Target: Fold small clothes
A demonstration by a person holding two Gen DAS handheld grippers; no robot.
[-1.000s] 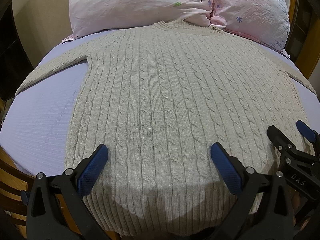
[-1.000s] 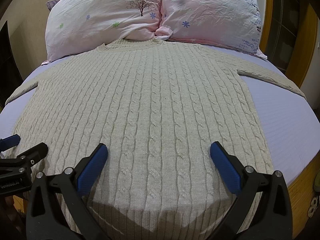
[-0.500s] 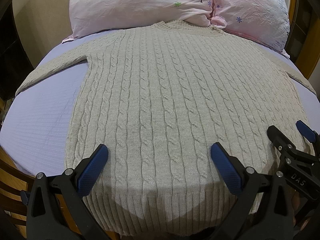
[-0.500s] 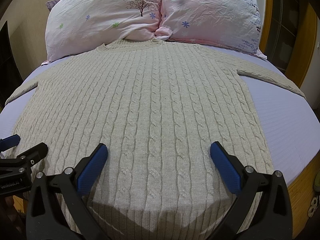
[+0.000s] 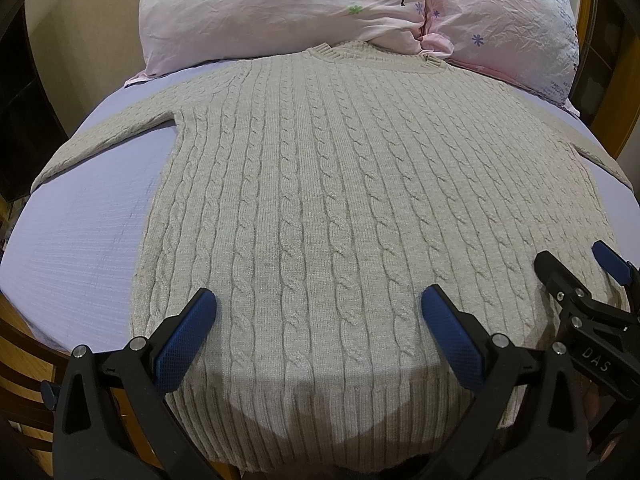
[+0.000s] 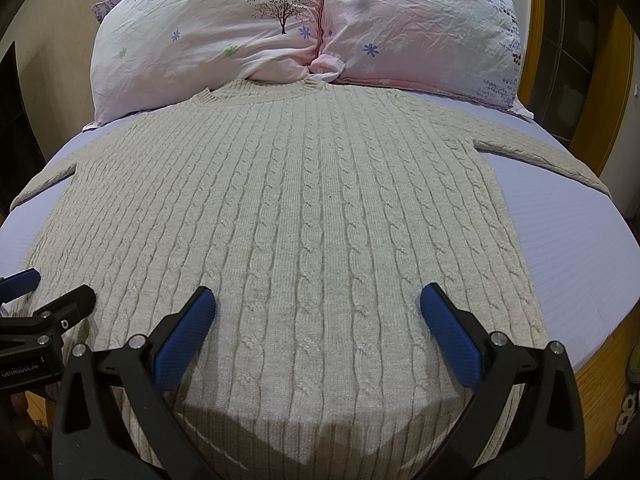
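A beige cable-knit sweater (image 5: 340, 208) lies flat and spread out on the bed, collar toward the pillows, both sleeves stretched sideways; it also shows in the right wrist view (image 6: 304, 216). My left gripper (image 5: 318, 320) is open and empty, hovering over the lower left part of the sweater near its ribbed hem. My right gripper (image 6: 316, 316) is open and empty over the lower right part. The right gripper shows at the right edge of the left wrist view (image 5: 576, 276). The left gripper shows at the left edge of the right wrist view (image 6: 48, 292).
The bed has a lilac sheet (image 5: 80, 248), also seen in the right wrist view (image 6: 568, 248). Two pink flowered pillows (image 6: 208, 40) (image 6: 420, 28) lie at the head, touching the collar. A wooden bed frame (image 6: 600, 356) edges the mattress.
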